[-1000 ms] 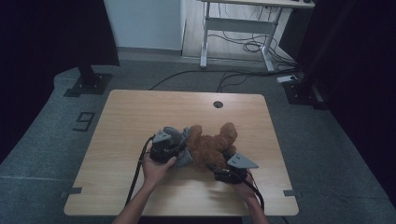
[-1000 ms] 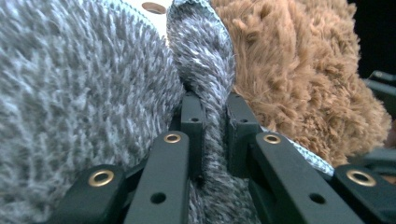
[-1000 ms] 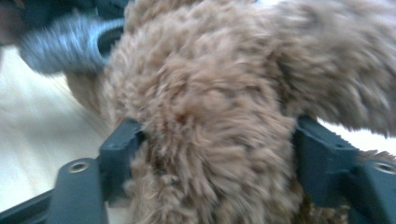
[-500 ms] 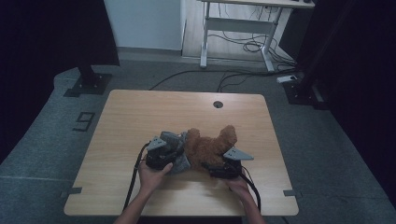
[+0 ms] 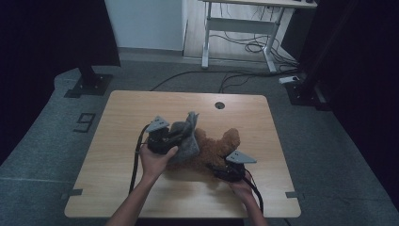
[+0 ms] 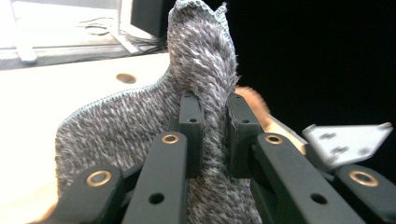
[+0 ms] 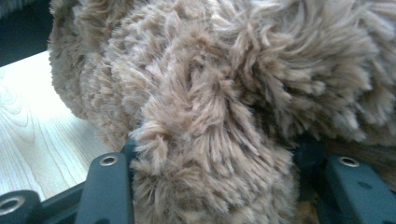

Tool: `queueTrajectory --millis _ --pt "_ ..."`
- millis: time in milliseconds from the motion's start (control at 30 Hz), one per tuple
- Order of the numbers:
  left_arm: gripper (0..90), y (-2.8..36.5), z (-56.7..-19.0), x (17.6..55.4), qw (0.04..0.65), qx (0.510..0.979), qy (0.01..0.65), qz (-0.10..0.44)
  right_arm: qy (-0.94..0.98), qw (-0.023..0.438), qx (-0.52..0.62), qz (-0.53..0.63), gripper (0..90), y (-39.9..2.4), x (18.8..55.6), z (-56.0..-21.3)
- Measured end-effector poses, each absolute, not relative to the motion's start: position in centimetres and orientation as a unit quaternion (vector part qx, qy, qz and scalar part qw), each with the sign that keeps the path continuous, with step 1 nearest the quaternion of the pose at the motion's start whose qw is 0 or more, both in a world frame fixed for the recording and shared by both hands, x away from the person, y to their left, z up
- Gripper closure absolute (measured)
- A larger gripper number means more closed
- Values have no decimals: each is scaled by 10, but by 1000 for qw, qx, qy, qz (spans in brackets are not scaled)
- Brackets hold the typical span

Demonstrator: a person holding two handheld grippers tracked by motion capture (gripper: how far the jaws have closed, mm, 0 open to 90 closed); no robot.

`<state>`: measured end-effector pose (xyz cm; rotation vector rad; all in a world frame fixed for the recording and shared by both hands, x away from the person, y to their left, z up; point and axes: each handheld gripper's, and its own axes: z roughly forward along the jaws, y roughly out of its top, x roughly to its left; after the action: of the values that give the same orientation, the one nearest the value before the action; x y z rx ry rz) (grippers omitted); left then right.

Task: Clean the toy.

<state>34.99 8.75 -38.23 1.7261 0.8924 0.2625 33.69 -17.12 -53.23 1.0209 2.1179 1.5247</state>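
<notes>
Pinching a fold of the grey knit cloth (image 6: 196,56) tight in the left gripper (image 6: 210,100), jaws all but together, and holding it up off the table (image 5: 141,108), left of centre, in a peak above the hand. Closing the right gripper (image 7: 210,179) round a limb of the plush bear (image 5: 219,143) at the near right, with the jaws just now drawn inward and thick fur packed between them, pressed on both sides. Lying across the middle of the table, this bear, left end under the draped lower edge of the cloth.

Could slip out of the right-hand hold: gripping mostly loose pile rather than stuffed limb, and so liable, under a firm tug from the left, to slide along whole instead of parting from the cloth. Might also come up bodily with the knit caught round an arm or the head. Cannot tell from here the extent of wrapping underneath. Risk of stretching or snagging the knit too, held by one narrow fold, with all the pull landing on that single pinch. Could lose the fold altogether by pulling sideways across the pads rather than straight along them. Worth seating the right jaws deeper on the limb before pulling further, and easing upward — not yanking
</notes>
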Motion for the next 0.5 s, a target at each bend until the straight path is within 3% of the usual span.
queueTrajectory --millis 133,300,400,500 --pt "785 32 -379 357 527 768 349 103 747 175 356 533 420 -170 336 -532" --pt "781 -25 -409 374 490 793 357 59 751 191 349 527 421 -167 331 -533" --pt "782 -35 -434 378 458 809 363 62 749 196 350 526 429 -167 329 -534" --pt "786 -24 -446 378 465 803 367 64 756 196 351 518 438 -167 328 -536"
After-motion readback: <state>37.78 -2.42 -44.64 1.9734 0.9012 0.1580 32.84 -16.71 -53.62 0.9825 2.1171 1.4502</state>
